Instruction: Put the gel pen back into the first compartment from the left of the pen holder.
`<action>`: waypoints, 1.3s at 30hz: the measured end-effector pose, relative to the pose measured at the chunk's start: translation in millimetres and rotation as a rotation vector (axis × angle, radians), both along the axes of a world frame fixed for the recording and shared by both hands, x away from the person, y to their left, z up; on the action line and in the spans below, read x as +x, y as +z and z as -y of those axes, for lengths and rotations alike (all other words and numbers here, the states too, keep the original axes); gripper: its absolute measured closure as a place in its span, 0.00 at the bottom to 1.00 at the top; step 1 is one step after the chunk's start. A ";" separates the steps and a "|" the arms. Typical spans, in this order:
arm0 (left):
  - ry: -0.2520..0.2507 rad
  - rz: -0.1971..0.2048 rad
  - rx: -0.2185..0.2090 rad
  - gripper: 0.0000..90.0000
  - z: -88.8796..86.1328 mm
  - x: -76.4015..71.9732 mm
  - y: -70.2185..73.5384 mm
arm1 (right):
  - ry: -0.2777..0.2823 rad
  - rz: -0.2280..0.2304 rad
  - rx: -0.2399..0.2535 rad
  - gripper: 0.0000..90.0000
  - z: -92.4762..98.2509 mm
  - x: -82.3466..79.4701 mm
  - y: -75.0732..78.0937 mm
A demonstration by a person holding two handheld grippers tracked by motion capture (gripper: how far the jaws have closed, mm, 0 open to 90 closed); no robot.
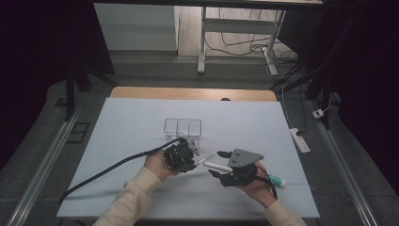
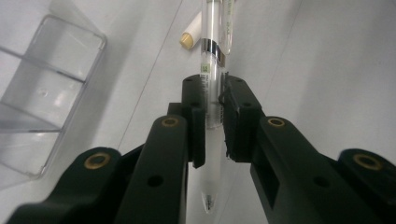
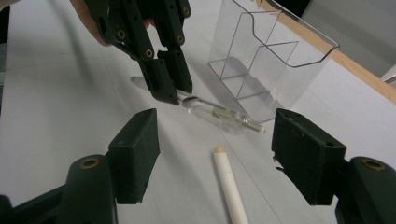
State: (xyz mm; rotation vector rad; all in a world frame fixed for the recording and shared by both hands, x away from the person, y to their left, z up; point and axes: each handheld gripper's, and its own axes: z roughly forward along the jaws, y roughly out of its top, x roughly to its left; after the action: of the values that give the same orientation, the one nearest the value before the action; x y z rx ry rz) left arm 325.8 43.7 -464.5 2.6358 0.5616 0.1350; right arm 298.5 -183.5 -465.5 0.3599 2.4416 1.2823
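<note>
My left gripper [image 2: 215, 86] is shut on a clear pen [image 2: 211, 28], gripping it across the barrel, and the pen sticks out both ways from the jaws. In the high view this gripper [image 1: 192, 150] is just in front of a clear plastic organizer [image 1: 182, 127]. A white stick with a cream tip [image 3: 229, 186] lies on the table between the wide-apart jaws of my right gripper [image 3: 217, 149], and the pads do not touch it. In the right gripper view the left gripper [image 3: 161, 70] holds the pen [image 3: 219, 114] low over the table beside the organizer [image 3: 266, 60].
A white sheet [image 1: 117, 141] covers the table, with a wooden edge [image 1: 188, 93] at the far side. A small white tube with a green cap [image 1: 277, 181] lies by the right hand. A power strip [image 1: 299, 140] and cables are on the floor to the right.
</note>
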 end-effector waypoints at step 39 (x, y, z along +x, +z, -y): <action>-0.098 -0.014 -0.067 0.88 6.6 -9.4 10.8 | 0.133 0.125 -0.384 0.75 -36.0 1.4 -22.6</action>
State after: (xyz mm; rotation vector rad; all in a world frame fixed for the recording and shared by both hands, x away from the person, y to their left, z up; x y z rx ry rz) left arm 316.5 37.1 -453.7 2.5952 0.4322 0.0668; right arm 300.0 -147.5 -488.0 0.0144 2.5622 0.8249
